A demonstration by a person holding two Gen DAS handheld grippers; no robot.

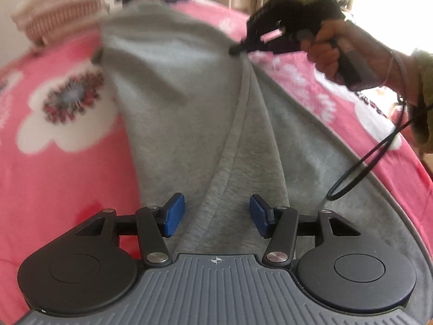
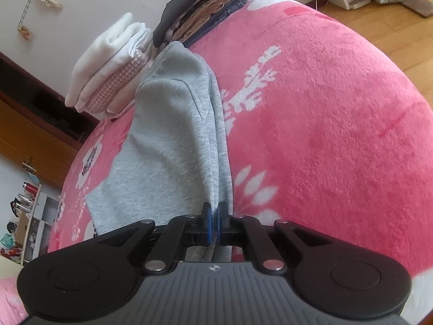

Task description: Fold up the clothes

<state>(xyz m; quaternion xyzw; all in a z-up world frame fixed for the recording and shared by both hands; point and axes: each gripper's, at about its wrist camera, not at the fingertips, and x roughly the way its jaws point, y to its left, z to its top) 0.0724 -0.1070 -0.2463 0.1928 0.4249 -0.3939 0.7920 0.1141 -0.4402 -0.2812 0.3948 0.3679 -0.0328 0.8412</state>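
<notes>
A grey fleece garment (image 1: 176,94) lies spread on a pink flowered blanket (image 1: 67,176). In the left wrist view my left gripper (image 1: 217,215) stands open just over the garment's near end, with a seam fold running between its blue pads (image 1: 174,214) and not pressed by them. Farther back a person's hand holds my right gripper (image 1: 236,49), which pinches the garment's far right edge. In the right wrist view my right gripper (image 2: 215,223) is shut on a bunched edge of the grey garment (image 2: 167,140), which stretches away from it.
Two stacks of folded clothes stand at the bed's far side: a white and pink one (image 2: 113,67) and a dark one (image 2: 200,2). A black cable loop (image 1: 360,168) hangs from the right hand over the garment. Wooden floor (image 2: 379,21) lies beyond the bed.
</notes>
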